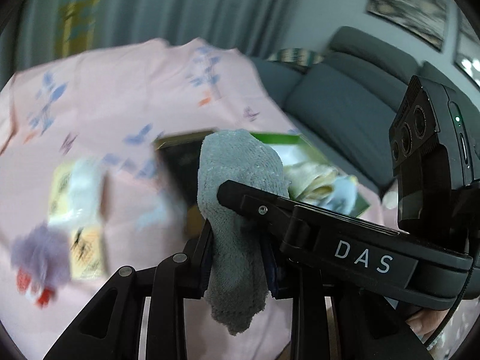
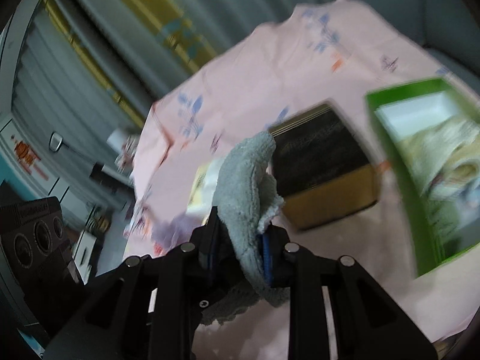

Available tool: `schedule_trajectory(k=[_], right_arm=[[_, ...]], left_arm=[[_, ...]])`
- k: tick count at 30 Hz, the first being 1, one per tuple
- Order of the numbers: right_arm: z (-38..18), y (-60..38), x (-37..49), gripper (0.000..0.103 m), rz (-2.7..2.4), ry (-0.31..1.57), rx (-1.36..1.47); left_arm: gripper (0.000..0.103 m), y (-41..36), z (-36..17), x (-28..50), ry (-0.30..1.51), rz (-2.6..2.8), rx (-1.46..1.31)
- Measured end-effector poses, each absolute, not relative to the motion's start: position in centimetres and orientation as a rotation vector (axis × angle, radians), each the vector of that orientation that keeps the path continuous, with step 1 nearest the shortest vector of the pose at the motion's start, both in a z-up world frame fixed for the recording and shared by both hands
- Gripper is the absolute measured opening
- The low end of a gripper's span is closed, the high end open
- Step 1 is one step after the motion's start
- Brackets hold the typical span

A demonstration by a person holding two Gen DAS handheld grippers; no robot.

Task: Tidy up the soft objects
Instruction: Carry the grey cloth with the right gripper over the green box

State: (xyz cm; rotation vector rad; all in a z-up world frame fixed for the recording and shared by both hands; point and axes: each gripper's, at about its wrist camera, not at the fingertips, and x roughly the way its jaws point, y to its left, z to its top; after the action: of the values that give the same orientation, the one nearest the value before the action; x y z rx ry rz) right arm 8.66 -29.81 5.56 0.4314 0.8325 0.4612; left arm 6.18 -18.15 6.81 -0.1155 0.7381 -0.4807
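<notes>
Both fisheye views ride behind their own tongs, angled downward at the pink cloth-covered tabletop (image 1: 126, 96) from close range. The left wrist view faces the grey sofa (image 1: 345, 102) at two o'clock; the right wrist view is tilted, curtains at eleven o'clock. Both share the grey towel (image 1: 237, 180), black box (image 2: 321, 156) and green box (image 2: 387, 138).

Grey-blue curtains (image 1: 192, 9) hang behind, a yellow patterned strip (image 1: 76, 6) between them; a grey sofa (image 1: 345, 90) stands along a pale wall (image 1: 324, 6); framed pictures (image 1: 411, 6) hang above it.
</notes>
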Motion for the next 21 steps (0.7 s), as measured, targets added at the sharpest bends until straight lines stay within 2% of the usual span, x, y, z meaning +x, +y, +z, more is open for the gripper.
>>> schedule_trajectory(k=[11, 21], right_arm=[[8.6, -41.6, 12.5, 0.025, 0.219, 0.649, 0.527], [3.3, -46.9, 15.9, 0.025, 0.069, 0.718, 0.656]], left_arm=[[0.029, -29.1, 9.1, 13.8, 0.684, -0.707, -0.065], [0.029, -34.8, 4.3, 19.1, 0.836, -0.736, -0.073]])
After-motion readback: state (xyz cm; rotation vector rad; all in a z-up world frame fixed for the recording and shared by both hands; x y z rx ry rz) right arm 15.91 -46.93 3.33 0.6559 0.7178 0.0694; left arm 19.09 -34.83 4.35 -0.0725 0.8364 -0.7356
